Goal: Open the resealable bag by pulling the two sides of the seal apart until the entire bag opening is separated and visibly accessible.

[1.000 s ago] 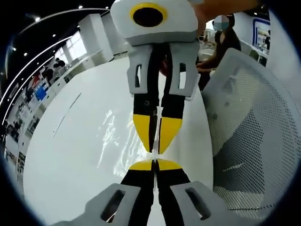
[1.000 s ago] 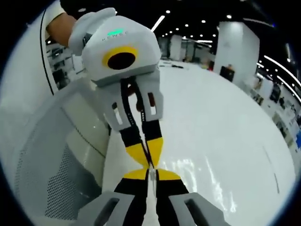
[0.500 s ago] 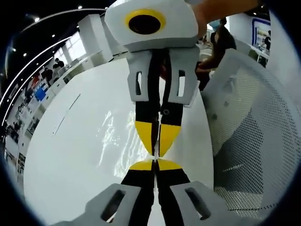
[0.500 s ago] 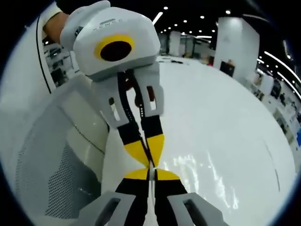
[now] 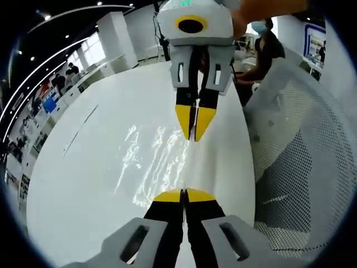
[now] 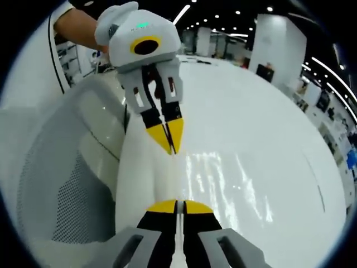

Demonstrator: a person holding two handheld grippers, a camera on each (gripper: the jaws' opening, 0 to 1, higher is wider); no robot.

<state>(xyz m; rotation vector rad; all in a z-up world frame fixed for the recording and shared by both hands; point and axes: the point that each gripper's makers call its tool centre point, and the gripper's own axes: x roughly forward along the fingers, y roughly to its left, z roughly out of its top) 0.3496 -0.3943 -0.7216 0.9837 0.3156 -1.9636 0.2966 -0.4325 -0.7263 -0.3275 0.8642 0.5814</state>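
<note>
A clear resealable bag (image 5: 167, 162) shows as glinting film stretched between the two grippers above the white table (image 5: 83, 167). In the left gripper view my left gripper (image 5: 184, 195) is shut on the near side of the bag. The right gripper (image 5: 193, 131) faces it from farther off, shut on the far side. In the right gripper view my right gripper (image 6: 177, 206) pinches the bag (image 6: 192, 178) from below. The left gripper (image 6: 170, 146) holds the opposite side, with a hand (image 6: 83, 28) behind it. The seal itself is too transparent to make out.
A white mesh chair (image 5: 295, 167) stands close beside the table, seen also as the chair (image 6: 67, 184) in the right gripper view. A person (image 5: 262, 44) sits at the far end. The white table (image 6: 268, 139) stretches wide and bare beyond the bag.
The two grippers have drawn apart. Their tips nearly touched before, and a wide gap now lies between them with the bag film stretched across it.
</note>
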